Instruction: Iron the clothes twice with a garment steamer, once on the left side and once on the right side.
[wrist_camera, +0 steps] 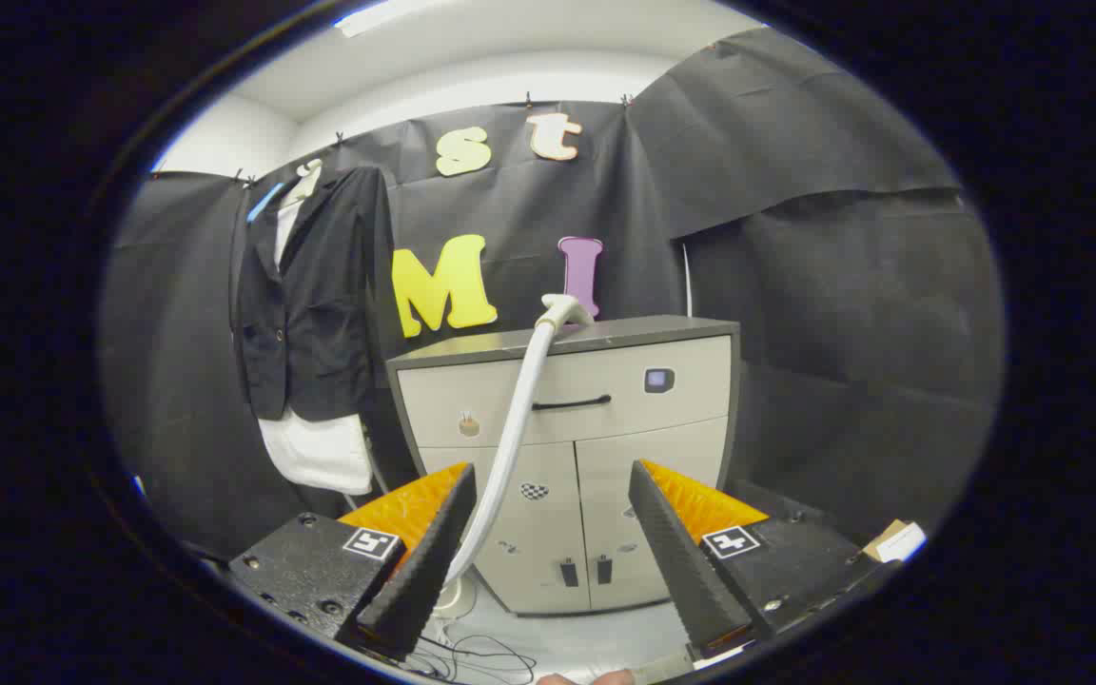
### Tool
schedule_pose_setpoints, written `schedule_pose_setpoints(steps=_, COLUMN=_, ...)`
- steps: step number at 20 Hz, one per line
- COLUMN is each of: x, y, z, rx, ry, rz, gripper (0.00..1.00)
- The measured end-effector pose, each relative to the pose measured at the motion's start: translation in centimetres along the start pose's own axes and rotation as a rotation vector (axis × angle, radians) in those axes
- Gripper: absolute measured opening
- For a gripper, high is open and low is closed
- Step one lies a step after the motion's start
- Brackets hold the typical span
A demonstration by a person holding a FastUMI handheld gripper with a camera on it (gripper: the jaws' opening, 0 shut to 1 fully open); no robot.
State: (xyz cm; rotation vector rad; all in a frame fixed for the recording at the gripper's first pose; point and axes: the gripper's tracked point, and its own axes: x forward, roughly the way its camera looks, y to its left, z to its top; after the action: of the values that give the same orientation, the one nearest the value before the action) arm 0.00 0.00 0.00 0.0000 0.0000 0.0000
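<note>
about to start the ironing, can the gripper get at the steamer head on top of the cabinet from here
Probably yes. The gripper is open and holds nothing, and the steamer head lies exposed on the cabinet top, beyond the fingers. Its white hose runs down past the left finger, which could snag on approach.

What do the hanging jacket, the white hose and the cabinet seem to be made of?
Jacket: dark woven cloth, matte, with soft folds. Hose: probably flexible plastic or rubber, smooth, bending in a curve. Cabinet: likely painted or laminated board, flat beige fronts and grey top. The open gripper holds nothing.
</note>
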Motion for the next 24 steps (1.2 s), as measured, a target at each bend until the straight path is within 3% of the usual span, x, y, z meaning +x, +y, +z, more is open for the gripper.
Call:
schedule_pose_setpoints(steps=5, x=-0.3, y=-2.0, z=-0.9, rx=-0.011, ry=0.025, rz=-0.061, gripper=1.0)
schedule_pose_setpoints(steps=24, x=1.9, y=0.2, z=-1.1, rx=0.011, ry=0.043, rz=-0.103, gripper=1.0)
